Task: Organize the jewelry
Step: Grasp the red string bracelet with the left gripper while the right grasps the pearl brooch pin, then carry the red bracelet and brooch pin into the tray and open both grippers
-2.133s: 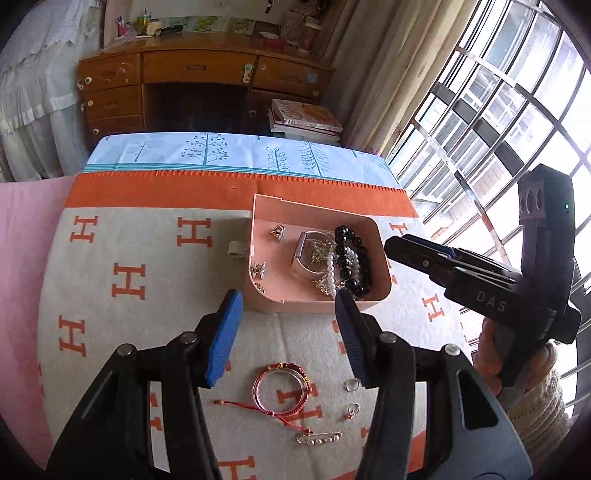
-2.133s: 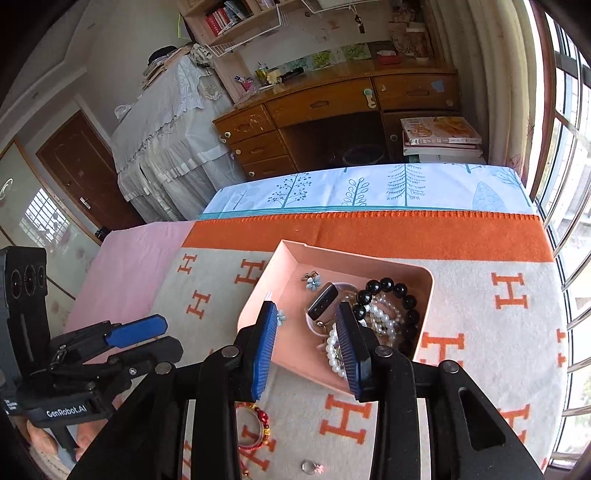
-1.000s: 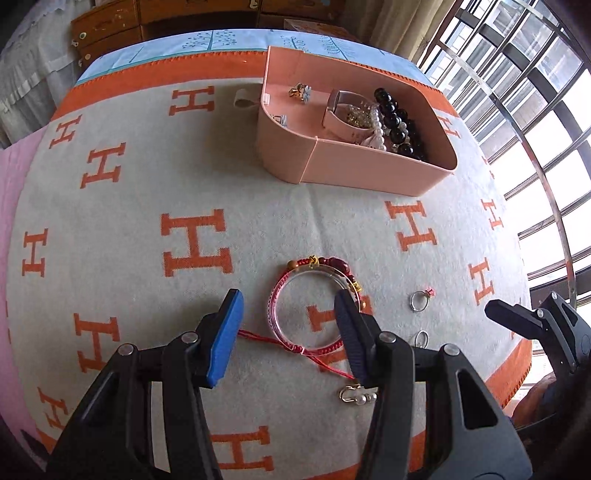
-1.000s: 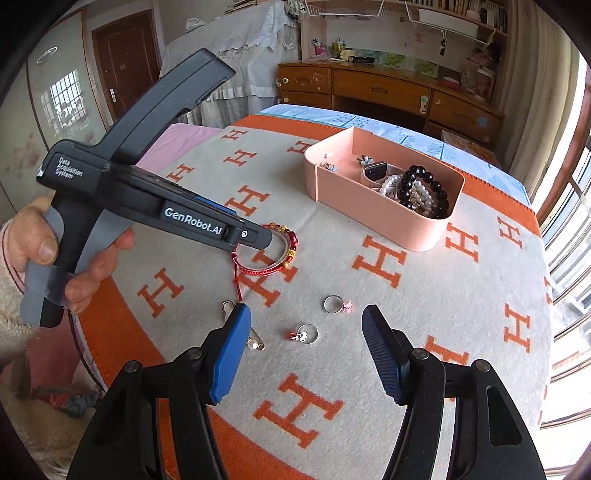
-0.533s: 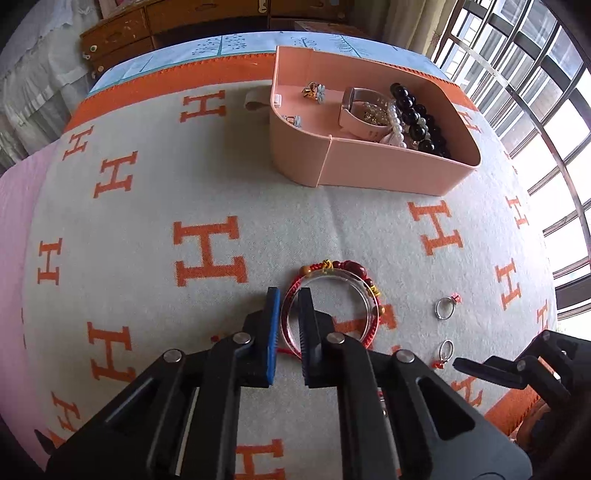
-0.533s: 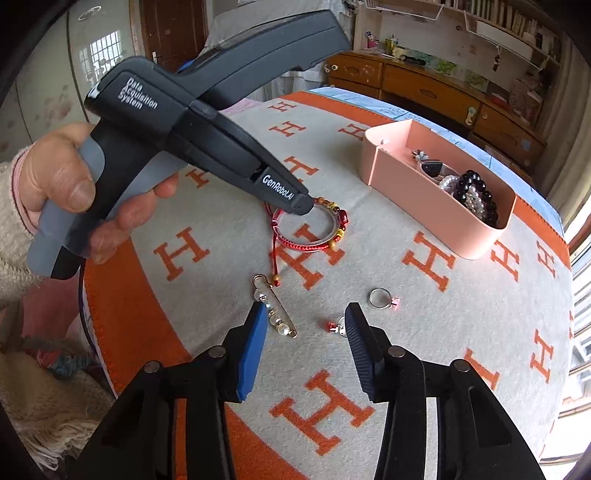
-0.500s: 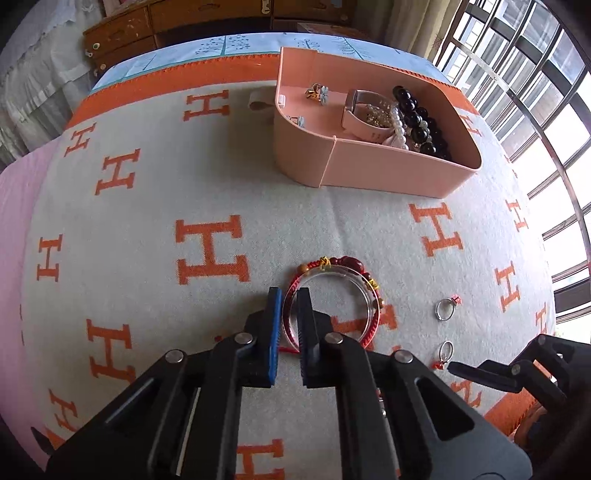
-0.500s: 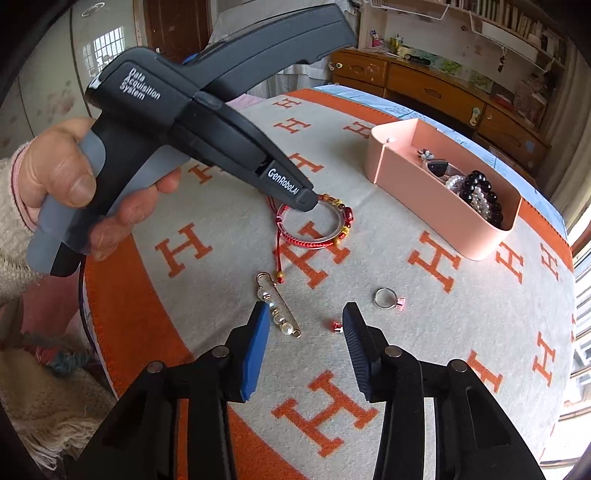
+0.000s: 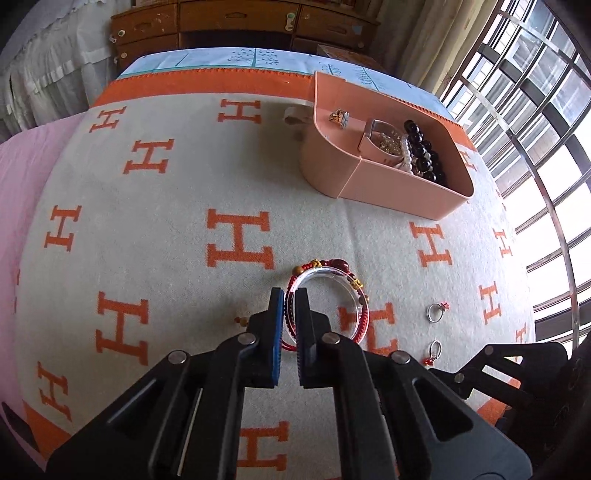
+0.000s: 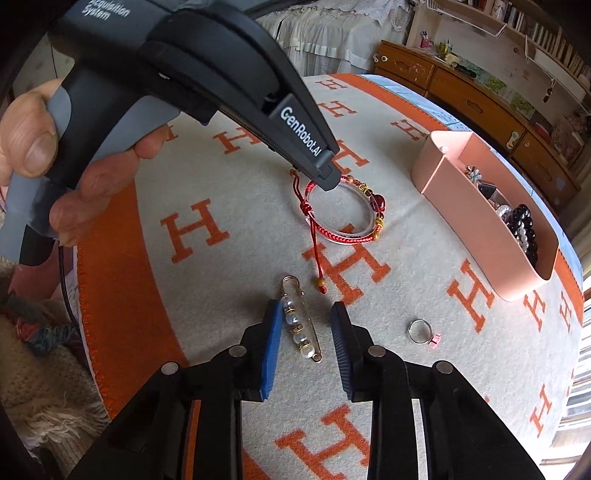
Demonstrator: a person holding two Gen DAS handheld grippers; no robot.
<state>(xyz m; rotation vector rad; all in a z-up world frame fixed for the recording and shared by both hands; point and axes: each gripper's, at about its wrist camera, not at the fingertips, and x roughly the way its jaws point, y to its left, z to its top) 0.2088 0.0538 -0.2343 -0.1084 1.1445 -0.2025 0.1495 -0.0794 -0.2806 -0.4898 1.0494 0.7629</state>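
The left gripper [image 9: 289, 306] is clamped on the near rim of the clear bangle [image 9: 332, 275], with the red cord bracelet [image 10: 325, 230] that lies around it caught between the blue pads as well; both rest on the blanket [image 9: 177, 229]. In the right wrist view a hand [image 10: 55, 155] grips this tool's grey handle, its tip down on the bangle's rim.

The right gripper [image 10: 304, 317] has its jaws still apart after just closing part of the way. The pearl safety pin [image 10: 299, 325] lies flat between them, just beside the left pad; whether that pad touches it I cannot tell. A silver ring with a pink stone [image 10: 421, 330] lies to the right of this gripper. In the left wrist view a second ring [image 9: 435, 349] lies nearer the blanket's edge.

Further right stands the pink tray [image 9: 373, 184], divided in two. The smaller compartment holds a little flower earring [image 9: 339, 116]; the larger holds a black bead bracelet [image 9: 421, 142], a pearl strand [image 9: 406, 155] and a pale watch band [image 9: 373, 140].

The blanket is cream with orange H letters and an orange border. Behind it stand a wooden desk [image 9: 236, 18] with drawers and, to the right, a barred window [image 9: 535, 110].
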